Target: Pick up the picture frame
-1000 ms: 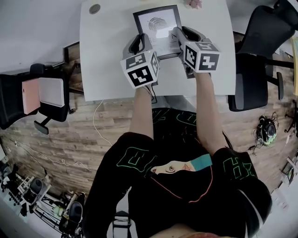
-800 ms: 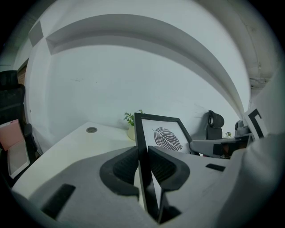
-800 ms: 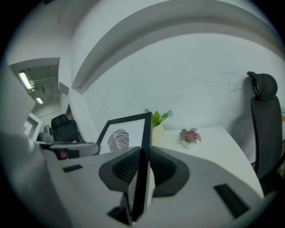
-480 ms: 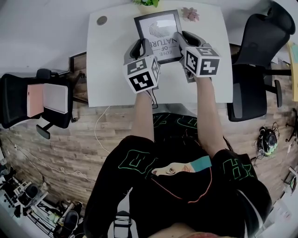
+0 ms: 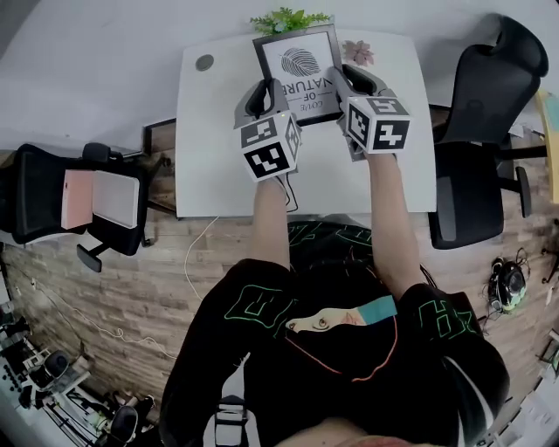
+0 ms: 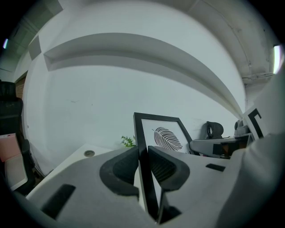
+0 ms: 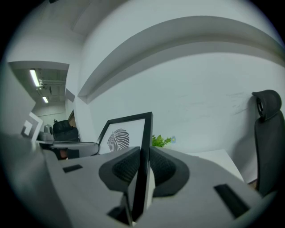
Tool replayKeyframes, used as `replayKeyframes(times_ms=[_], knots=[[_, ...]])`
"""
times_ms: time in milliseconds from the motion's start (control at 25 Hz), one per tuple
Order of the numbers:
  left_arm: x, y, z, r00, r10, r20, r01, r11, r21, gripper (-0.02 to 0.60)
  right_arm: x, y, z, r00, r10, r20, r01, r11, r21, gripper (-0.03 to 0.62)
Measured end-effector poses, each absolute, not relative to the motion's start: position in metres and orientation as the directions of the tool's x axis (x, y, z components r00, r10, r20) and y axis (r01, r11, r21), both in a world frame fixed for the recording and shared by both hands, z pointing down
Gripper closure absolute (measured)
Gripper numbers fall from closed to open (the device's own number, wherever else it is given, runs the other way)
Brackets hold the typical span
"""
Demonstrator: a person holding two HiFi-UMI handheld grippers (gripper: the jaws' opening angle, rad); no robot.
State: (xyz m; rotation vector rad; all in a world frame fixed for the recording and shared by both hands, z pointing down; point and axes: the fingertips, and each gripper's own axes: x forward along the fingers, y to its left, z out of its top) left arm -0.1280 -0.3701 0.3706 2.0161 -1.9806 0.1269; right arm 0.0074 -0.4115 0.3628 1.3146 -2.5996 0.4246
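1. Head view: the picture frame (image 5: 297,59) is sitting between the two tools, over the far part of the white worktop (image 5: 218,166). Its long axis is running away from the person, toward the small plant (image 5: 288,19). The left tool (image 5: 262,90) is taking the left long edge and the right tool (image 5: 349,79) the right one. Both are equally near.
2. Left gripper view: the left tool (image 6: 143,153) is pinching the frame's black left rail, and no gap is showing at the pads. The picture frame (image 6: 164,133) is stretching ahead and rightward, appearing clear of the worktop (image 6: 78,156).
3. Right gripper view: the right tool (image 7: 144,156) is clamping the opposite rail, with the picture frame (image 7: 124,133) spreading leftward. Since the frame is bridging both tools, any further lift is depending on them rising together — level, at matched spacing.
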Motion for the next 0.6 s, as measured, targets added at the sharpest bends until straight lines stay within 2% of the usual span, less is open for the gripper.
replayKeyframes(times_ms=[600], knots=[[-0.103,-0.399,0.290,0.074,-0.991,0.115,-0.995,-0.066,0.075,0.506,0.034,-0.435,0.286,-0.581,-0.807,0.107,-0.813,0.568,-0.128,0.520]])
